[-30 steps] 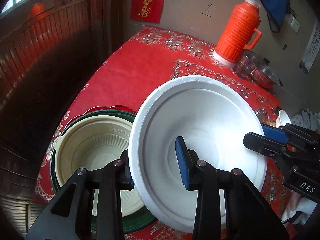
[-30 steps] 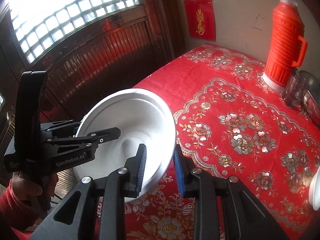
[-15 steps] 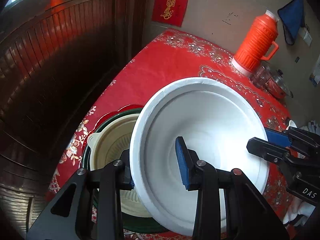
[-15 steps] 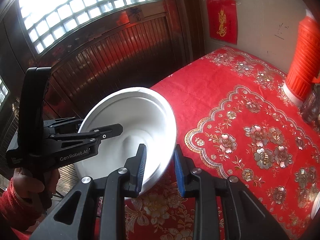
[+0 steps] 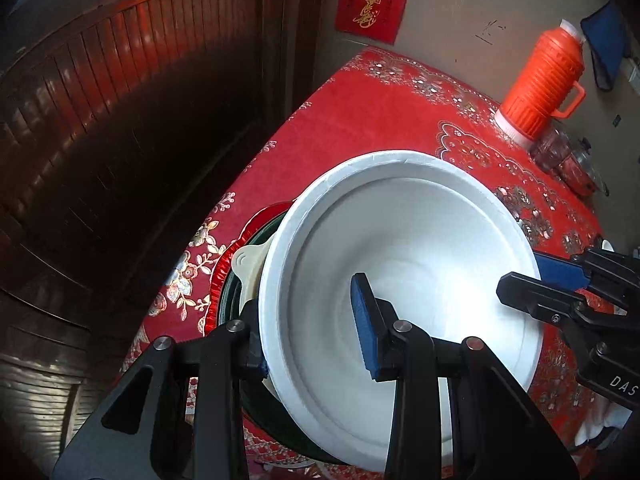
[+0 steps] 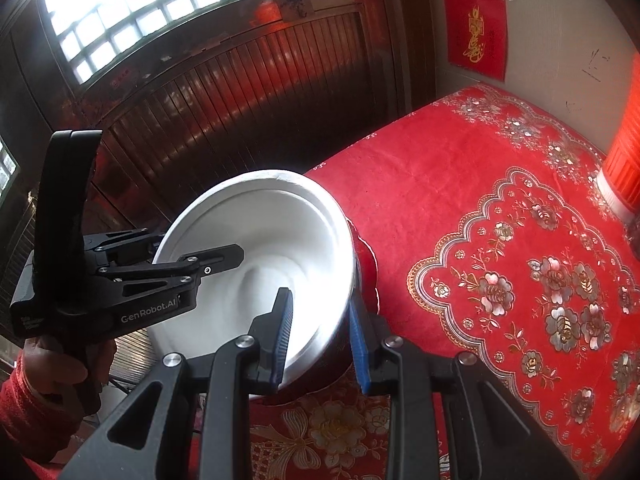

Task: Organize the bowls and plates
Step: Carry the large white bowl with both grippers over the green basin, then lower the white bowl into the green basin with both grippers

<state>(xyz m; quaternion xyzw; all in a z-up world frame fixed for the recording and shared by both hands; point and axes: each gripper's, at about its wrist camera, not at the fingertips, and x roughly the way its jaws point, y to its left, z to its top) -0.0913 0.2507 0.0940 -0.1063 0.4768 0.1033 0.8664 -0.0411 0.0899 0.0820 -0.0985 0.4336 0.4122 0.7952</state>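
A large white bowl (image 5: 404, 240) is held over the near left corner of the red table. My left gripper (image 5: 312, 328) is shut on its near rim, one pad inside and one outside. My right gripper (image 6: 320, 332) is shut on the opposite rim of the same white bowl (image 6: 264, 240). Under the bowl sits a stack: a cream bowl (image 5: 250, 264) inside a dark green bowl (image 5: 230, 308) on a red plate (image 5: 224, 264). The white bowl hides most of the stack. The right gripper (image 5: 560, 292) also shows in the left wrist view, the left gripper (image 6: 192, 256) in the right wrist view.
An orange thermos (image 5: 540, 88) stands at the far right of the table with glass jars (image 5: 564, 156) beside it. The red flowered tablecloth (image 6: 500, 220) covers the table. A dark wooden wall (image 5: 120, 120) runs along the left edge.
Both grippers have carried the white bowl left, over the stack. The cream bowl is now almost fully covered by it.
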